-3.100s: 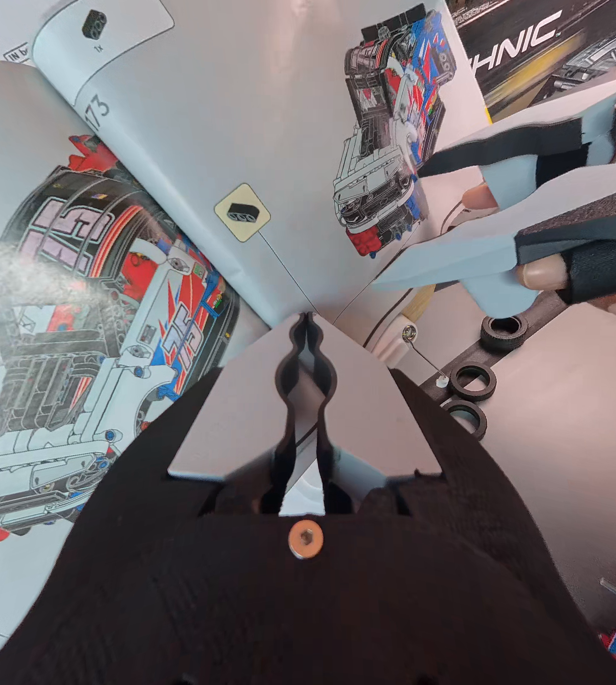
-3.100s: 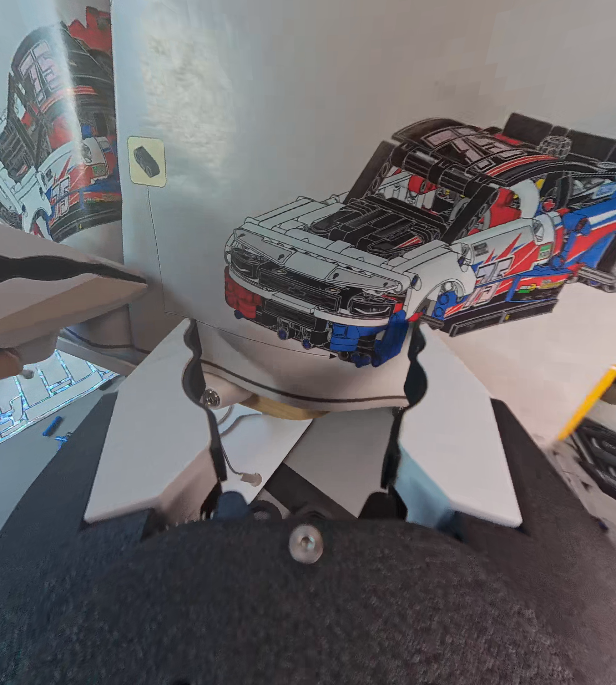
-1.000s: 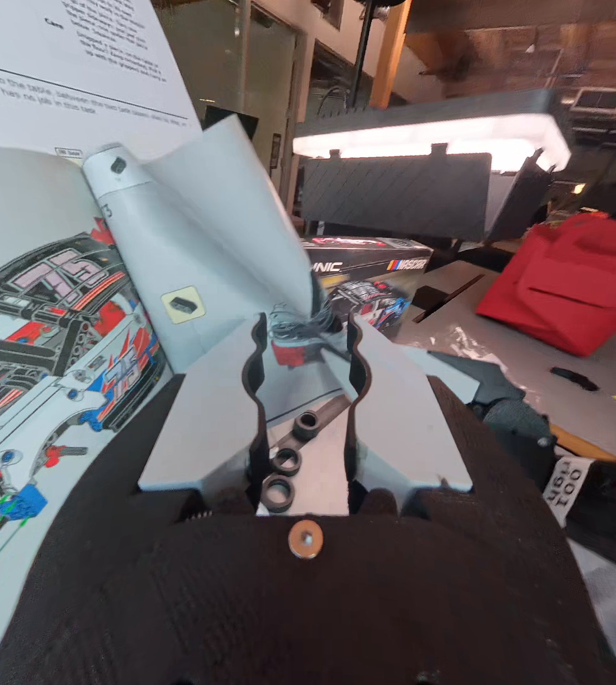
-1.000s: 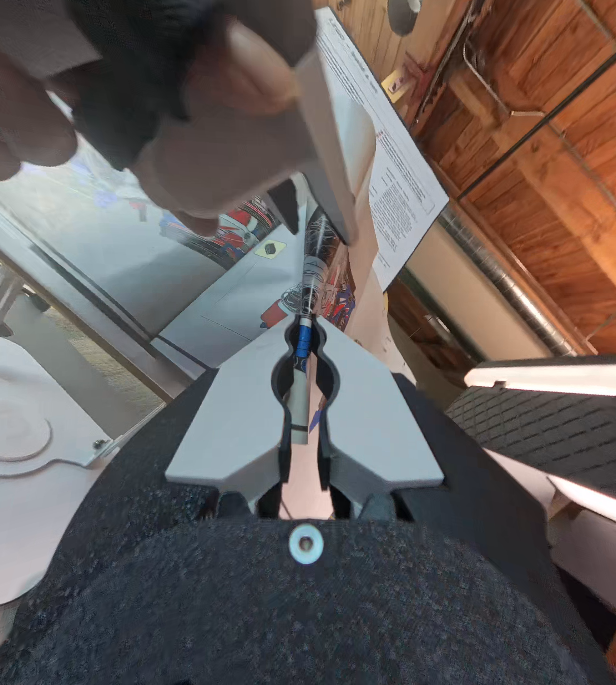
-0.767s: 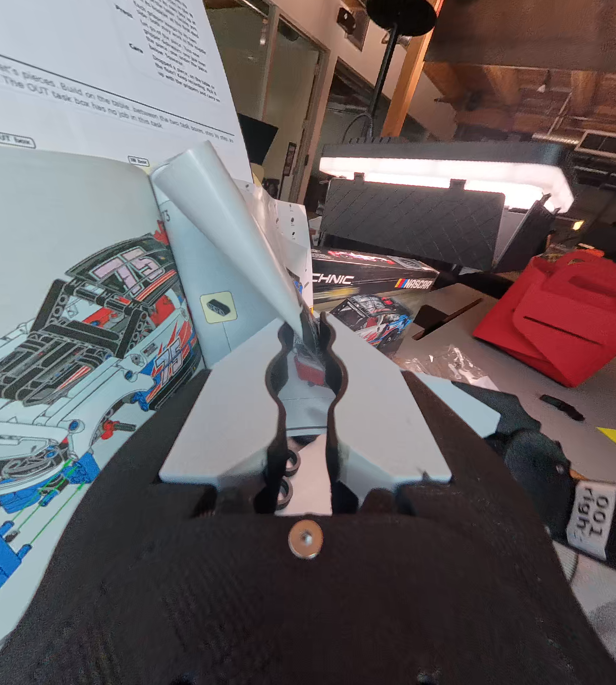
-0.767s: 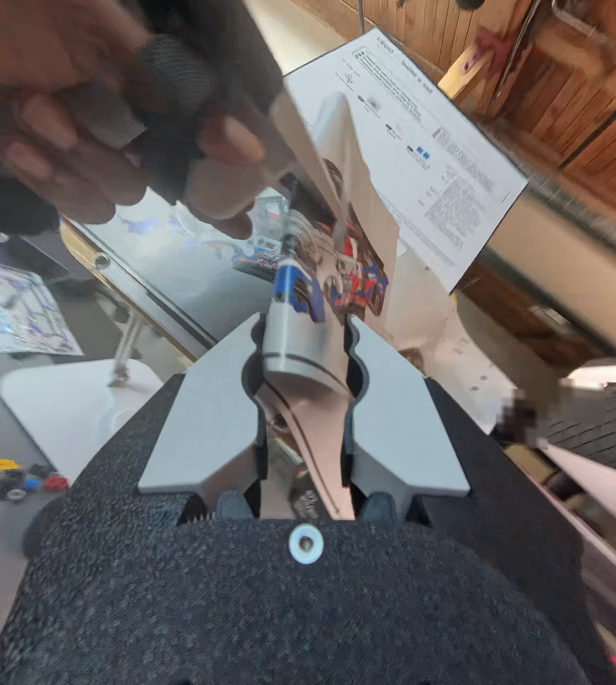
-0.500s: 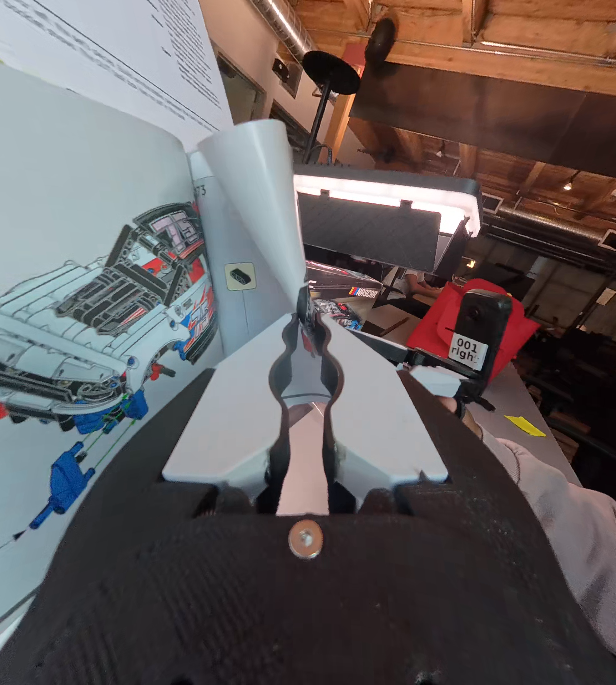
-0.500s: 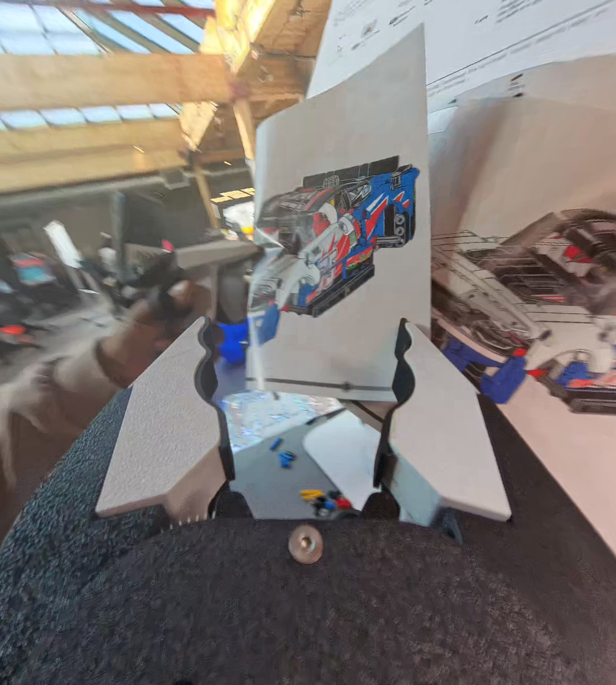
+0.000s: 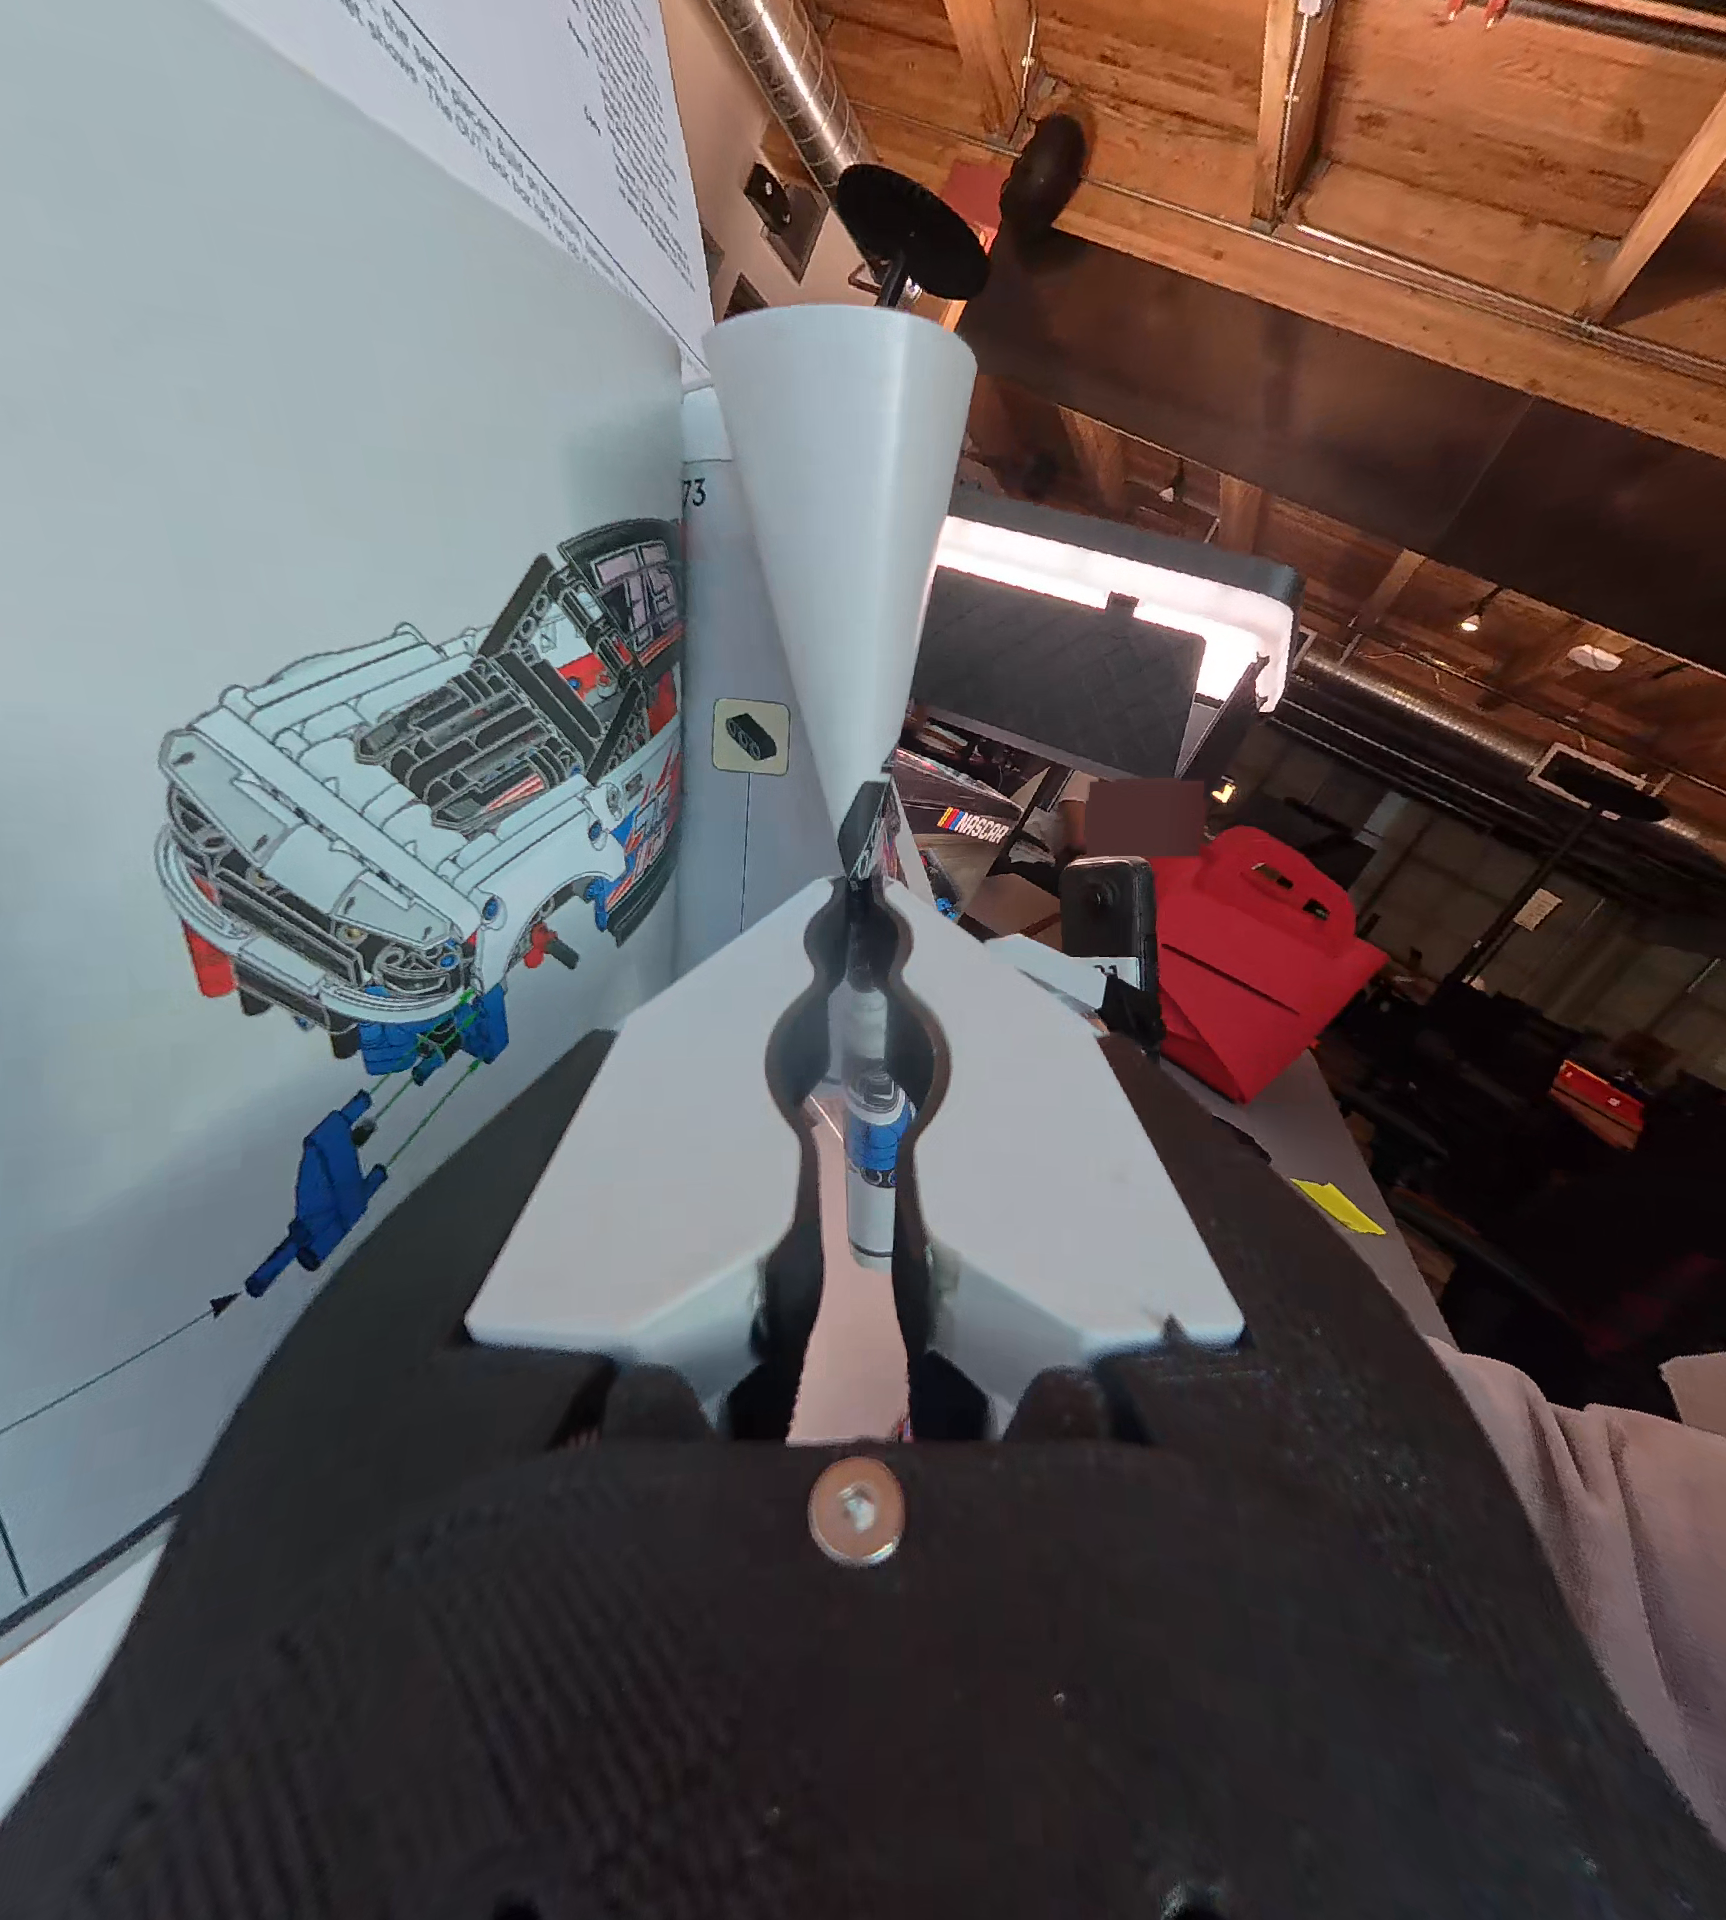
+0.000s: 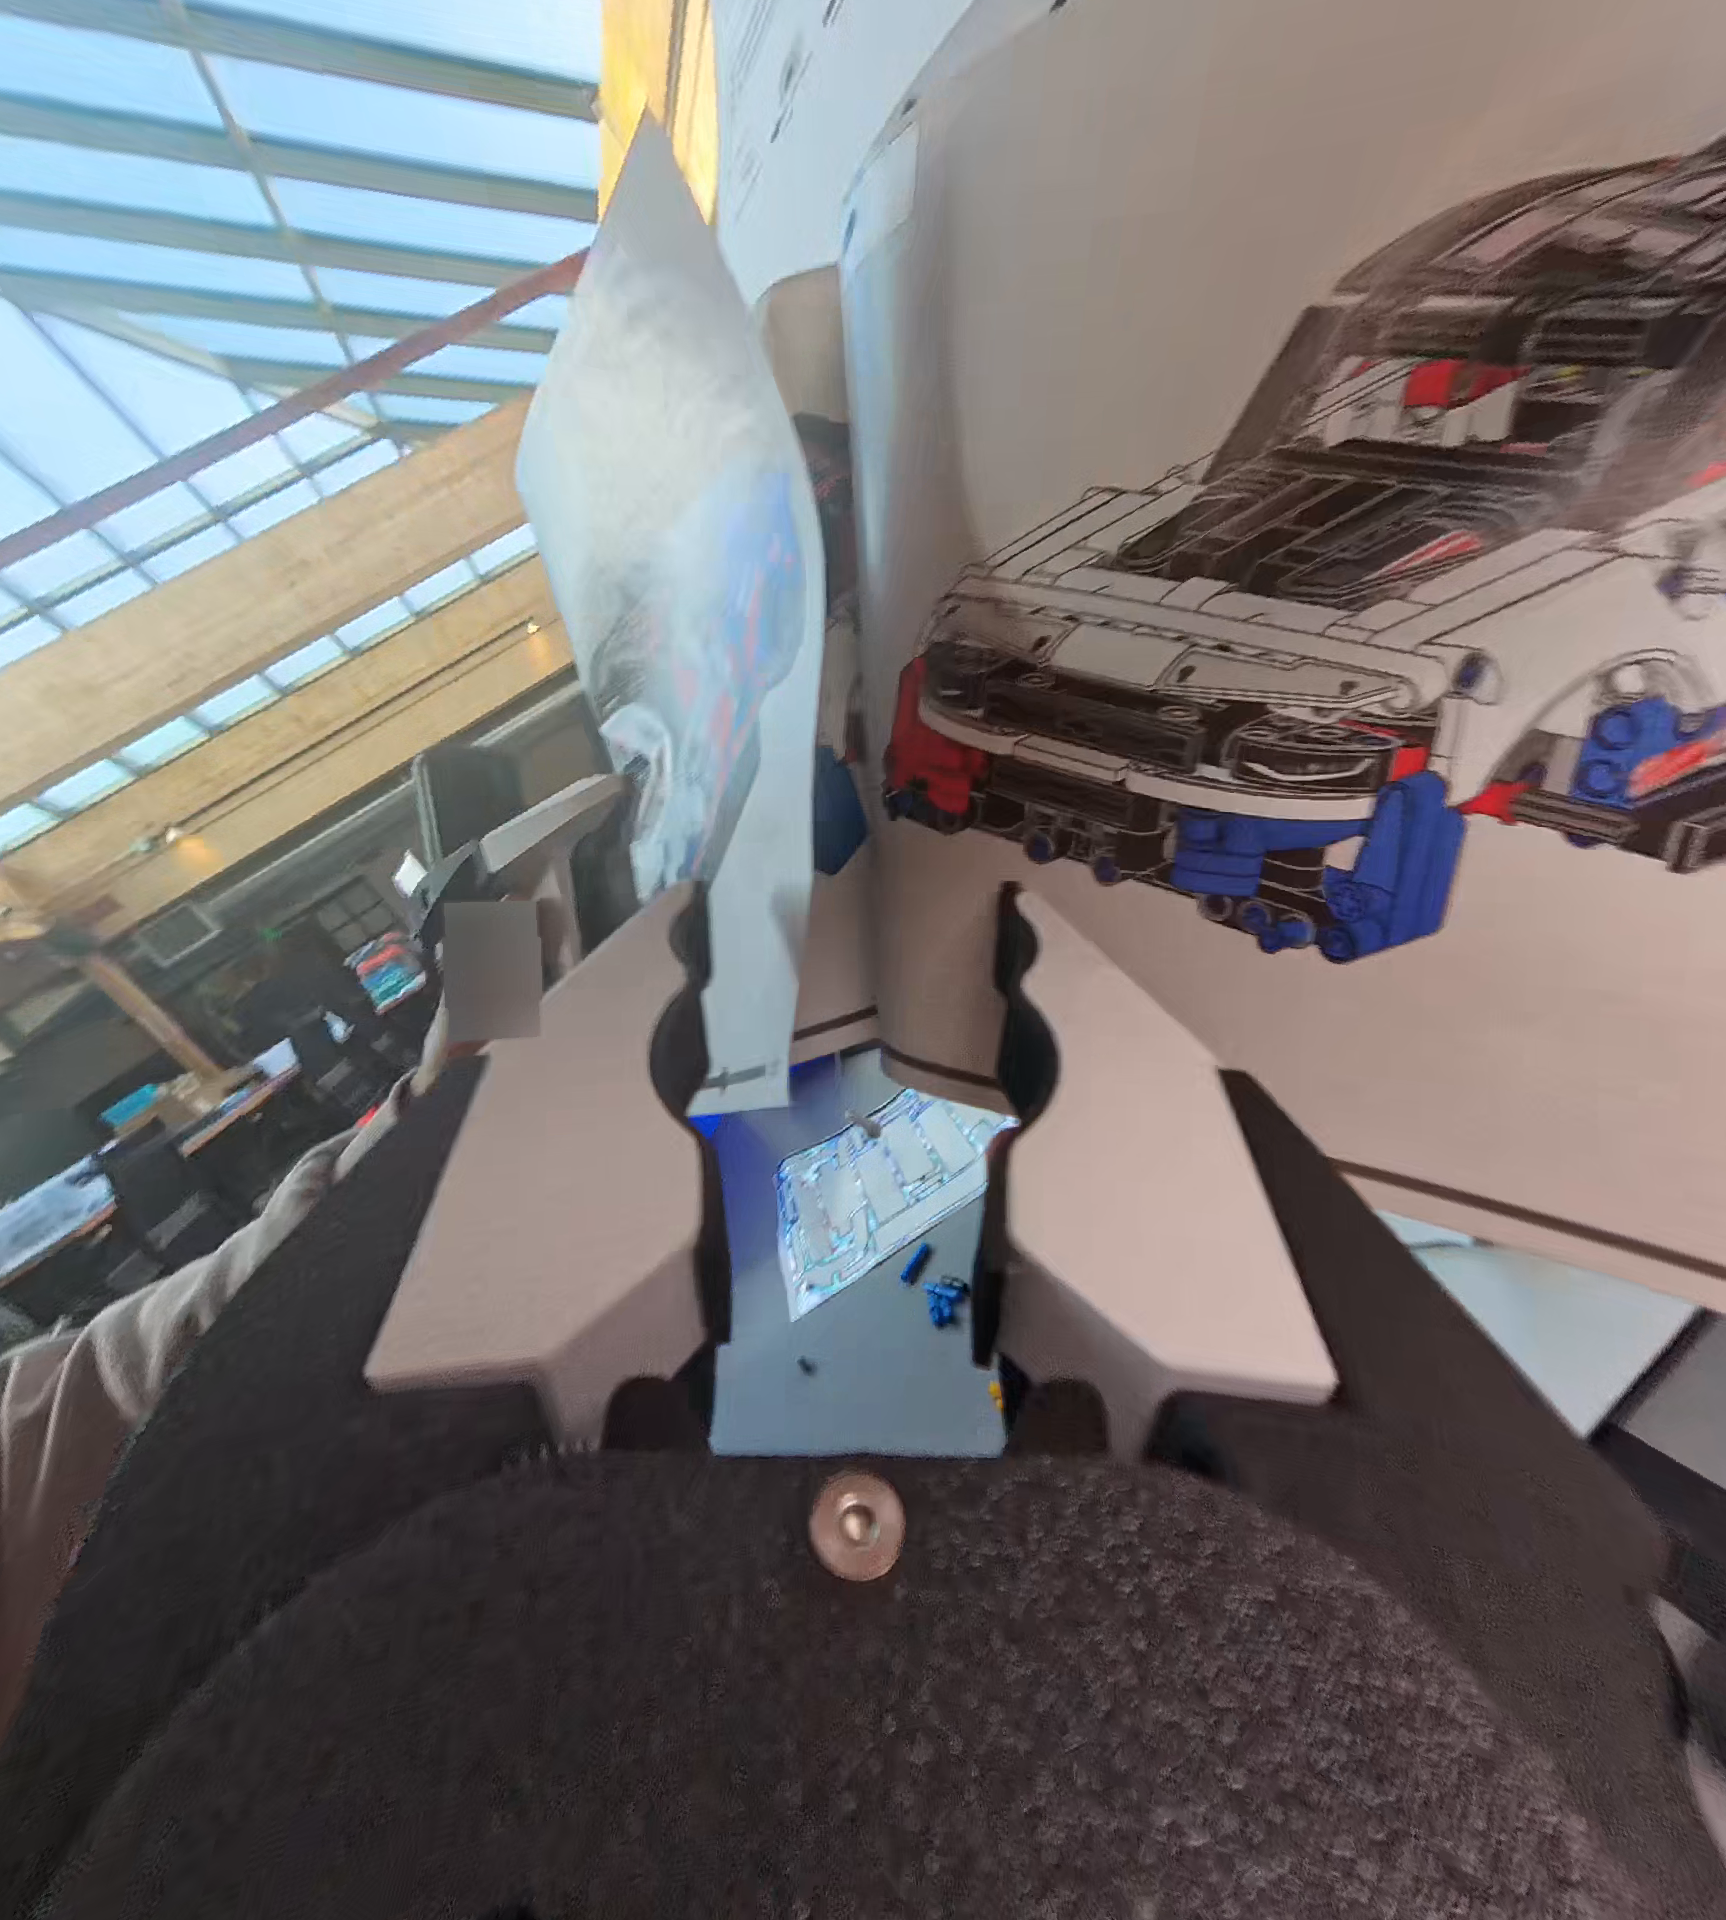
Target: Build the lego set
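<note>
A moment ago the left gripper [image 9: 854, 904] had just closed on the page; now it pinches the loose page [image 9: 843, 540] tight, standing up edge-on. The right gripper [image 10: 848, 914] was wide and stays wide, holding nothing; that page [image 10: 693, 644] now hangs nearer its left finger. The instruction booklet [image 9: 267, 520] stands open to the left of the left gripper, with car drawings and a printed number. Writing is there, too. Past the right gripper, small blue lego pieces [image 10: 937, 1294] and a clear bag [image 10: 869, 1195] lie on the tabletop [image 10: 838, 1392]. A red bag [image 9: 1243, 966] sits to the right of the left gripper.
</note>
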`<state>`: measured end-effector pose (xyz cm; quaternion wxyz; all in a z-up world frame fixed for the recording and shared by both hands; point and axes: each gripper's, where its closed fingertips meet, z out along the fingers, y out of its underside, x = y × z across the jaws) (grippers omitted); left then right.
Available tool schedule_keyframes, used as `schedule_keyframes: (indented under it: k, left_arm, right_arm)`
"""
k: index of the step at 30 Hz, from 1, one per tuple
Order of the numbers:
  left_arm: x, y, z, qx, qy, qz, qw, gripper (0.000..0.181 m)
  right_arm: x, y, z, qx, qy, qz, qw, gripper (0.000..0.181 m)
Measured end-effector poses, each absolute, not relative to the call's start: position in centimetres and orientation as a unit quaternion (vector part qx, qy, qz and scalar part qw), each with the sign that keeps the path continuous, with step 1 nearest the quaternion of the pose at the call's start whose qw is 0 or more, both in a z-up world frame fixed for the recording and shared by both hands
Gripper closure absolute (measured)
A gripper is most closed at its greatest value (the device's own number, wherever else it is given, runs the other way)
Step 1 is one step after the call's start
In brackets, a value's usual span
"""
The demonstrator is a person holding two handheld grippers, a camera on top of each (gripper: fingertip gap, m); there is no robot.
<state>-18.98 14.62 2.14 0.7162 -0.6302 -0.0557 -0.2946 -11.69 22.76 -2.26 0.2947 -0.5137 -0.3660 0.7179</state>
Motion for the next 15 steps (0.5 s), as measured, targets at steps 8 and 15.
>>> schedule_keyframes:
  k: [8, 15]
  left_arm:
    - [-21.1, 11.7, 3.4, -0.652, -0.104, -0.191, 0.726, 0.135]
    - [-17.3, 7.2, 5.4, -0.658, -0.094, -0.137, 0.734, 0.131]
  right_arm:
    - [-11.6, 15.1, 1.7, -0.364, -0.56, 0.52, 0.533, 0.181]
    - [-17.0, 8.3, -0.1, -0.279, -0.657, 0.325, 0.62, 0.181]
